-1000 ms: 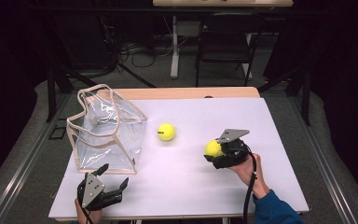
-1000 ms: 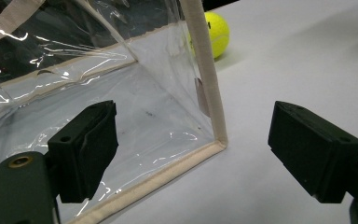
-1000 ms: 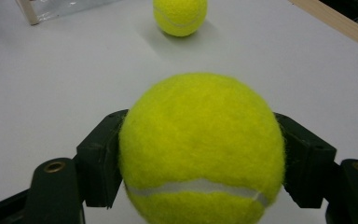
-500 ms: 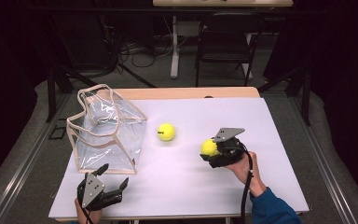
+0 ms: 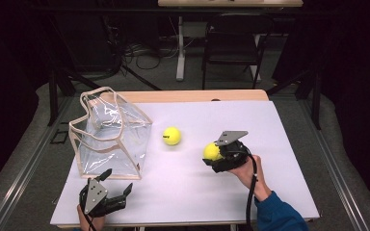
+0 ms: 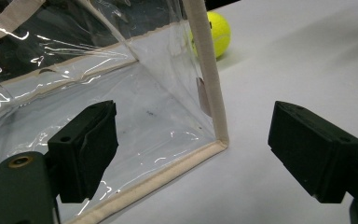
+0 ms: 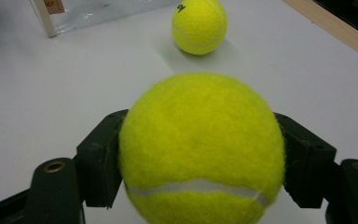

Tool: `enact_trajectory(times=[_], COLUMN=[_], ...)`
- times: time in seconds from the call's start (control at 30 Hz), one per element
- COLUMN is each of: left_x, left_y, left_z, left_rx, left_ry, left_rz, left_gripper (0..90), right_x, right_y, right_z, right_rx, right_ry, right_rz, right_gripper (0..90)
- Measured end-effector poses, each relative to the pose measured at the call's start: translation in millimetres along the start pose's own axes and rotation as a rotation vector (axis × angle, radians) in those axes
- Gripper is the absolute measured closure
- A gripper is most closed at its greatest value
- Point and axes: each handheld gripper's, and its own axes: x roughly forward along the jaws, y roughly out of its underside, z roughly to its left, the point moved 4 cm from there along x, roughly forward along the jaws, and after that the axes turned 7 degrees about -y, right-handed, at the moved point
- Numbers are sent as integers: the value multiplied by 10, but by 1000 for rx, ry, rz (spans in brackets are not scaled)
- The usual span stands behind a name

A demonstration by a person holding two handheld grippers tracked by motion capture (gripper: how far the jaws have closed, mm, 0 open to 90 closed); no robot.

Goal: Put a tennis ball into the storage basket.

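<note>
My right gripper (image 5: pixel 215 155) is shut on a yellow tennis ball (image 5: pixel 211 151), held a little above the white table; in the right gripper view the ball (image 7: pixel 200 149) sits squeezed between both pads. A second tennis ball (image 5: pixel 171 135) lies loose on the table between the held ball and the bag, and shows ahead in the right gripper view (image 7: pixel 199 25). A clear plastic bag (image 5: pixel 110 134) with beige trim stands at the left. My left gripper (image 5: pixel 118 182) rests open at the front left, its jaws wide on either side of the bag's near corner (image 6: pixel 219 135).
The white table top (image 5: pixel 279 144) has free room on its right half and along the front. A wooden strip (image 5: pixel 197 95) borders its far edge. Beyond the table stand a black chair (image 5: pixel 236 43), stand legs and floor cables.
The right gripper has drifted slightly left and away from the person with the ball in it. The left gripper, the bag and the loose ball have stayed where they were.
</note>
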Motion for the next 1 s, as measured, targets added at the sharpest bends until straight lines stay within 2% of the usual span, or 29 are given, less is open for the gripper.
enact_trajectory(times=[1.0], left_x=[-7], left_y=[-10], left_z=[-1], left_rx=[3], left_ry=[0], left_rz=[-5], left_gripper=[160], right_x=[176], right_y=[-243], right_z=[104], right_rx=[-29], right_ry=[-44], right_rz=[4], right_gripper=[261])
